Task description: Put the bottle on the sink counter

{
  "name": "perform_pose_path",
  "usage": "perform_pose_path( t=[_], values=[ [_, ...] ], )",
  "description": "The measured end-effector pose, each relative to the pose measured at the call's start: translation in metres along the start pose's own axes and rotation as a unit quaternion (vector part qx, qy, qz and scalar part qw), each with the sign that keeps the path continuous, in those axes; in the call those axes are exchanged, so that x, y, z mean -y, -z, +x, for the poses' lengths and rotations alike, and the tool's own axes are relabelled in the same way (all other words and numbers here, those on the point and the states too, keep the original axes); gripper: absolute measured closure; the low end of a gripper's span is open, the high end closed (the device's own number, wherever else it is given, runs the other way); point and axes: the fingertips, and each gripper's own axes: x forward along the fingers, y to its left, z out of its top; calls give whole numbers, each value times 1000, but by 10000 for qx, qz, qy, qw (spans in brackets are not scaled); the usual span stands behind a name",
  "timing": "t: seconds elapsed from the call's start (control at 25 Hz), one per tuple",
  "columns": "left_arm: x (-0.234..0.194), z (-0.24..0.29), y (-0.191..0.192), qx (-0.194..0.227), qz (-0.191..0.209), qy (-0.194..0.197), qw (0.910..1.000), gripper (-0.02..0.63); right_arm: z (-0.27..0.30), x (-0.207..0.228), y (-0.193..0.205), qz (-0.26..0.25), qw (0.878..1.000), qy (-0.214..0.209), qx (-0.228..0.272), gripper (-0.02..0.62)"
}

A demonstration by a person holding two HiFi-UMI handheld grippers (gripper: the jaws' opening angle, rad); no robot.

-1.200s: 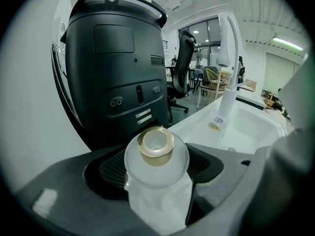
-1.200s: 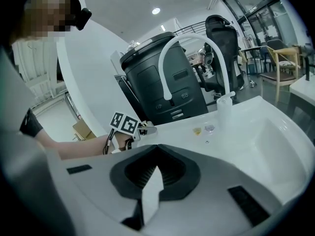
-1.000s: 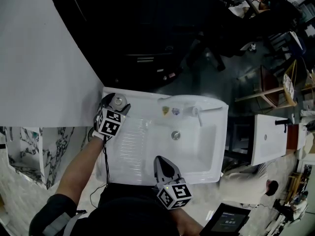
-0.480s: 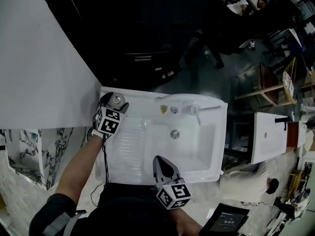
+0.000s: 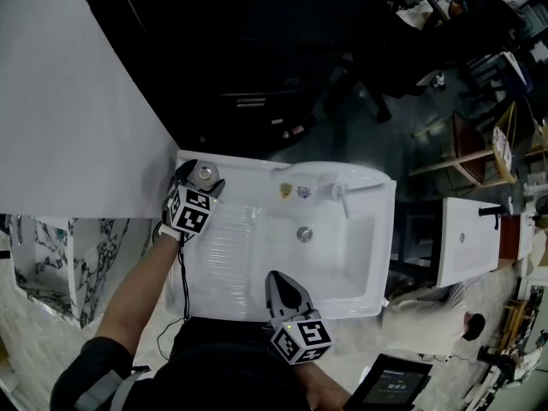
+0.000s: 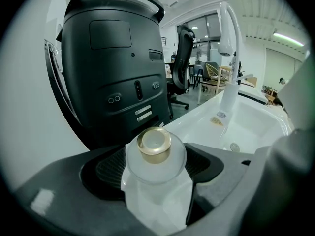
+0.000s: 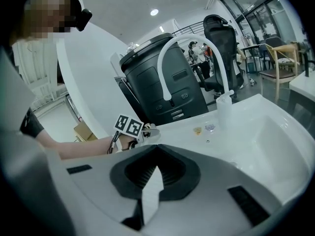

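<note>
At the far left corner of the white ceramic sink counter (image 5: 195,268), your left gripper (image 5: 201,175) is clamped on the frosted translucent bottle with the gold cap (image 6: 155,181). The left gripper view shows both jaws pressed against the bottle's shoulders, cap pointing up and away from the camera. Bottle is over the counter corner, next to the ribbed drainboard (image 5: 224,247). Whether its base touches the counter: cannot tell from any view.

Near the front edge of the counter, your right gripper (image 5: 276,279) has its jaws together at the tips with nothing between them. It points across the counter toward the rectangular basin (image 5: 347,251).

Round metal drain (image 5: 304,234) sits in the basin floor. White gooseneck faucet (image 7: 189,50) stands at the basin's back rim, with two small stickers (image 7: 203,129) on the rim just beside its base.

Large black moulded appliance (image 6: 113,73) stands directly behind the sink, and a white curved wall panel (image 5: 68,101) runs along the left.
</note>
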Motion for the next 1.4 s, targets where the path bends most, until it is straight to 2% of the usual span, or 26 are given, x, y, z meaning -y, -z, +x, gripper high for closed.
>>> perform_pose_path(
  t=[0.12,0.28,0.4,0.6,0.76,0.96,1.24,1.4],
  values=[
    [-1,-16,-1,107,-99,-138,9998,261,-1,-1,1,16,10000,-37,24,600],
    [4,-54,3,312,-527,-262,9978,261,-4,-2,-1,15,9999,-89,71,600],
    [14,-82,20,261,-763,-236,9965,261,-9,-4,0,39,9999,-133,87,600],
    [42,-125,22,550,-1120,213,9920,262,-13,-11,-2,-33,9994,-282,193,600],
    [75,-163,8,903,-889,490,9907,270,-17,-15,-4,-102,9987,-406,280,600],
    [117,-209,-5,1209,-865,659,9867,336,-32,-20,-8,-160,9977,-512,415,600],
    [164,-263,-21,1804,-1220,772,9729,575,-58,-32,-21,-368,9945,-683,697,600],
    [183,-279,-24,1860,-1286,871,9702,588,-78,-32,-31,-514,9924,-665,903,600]
  ],
)
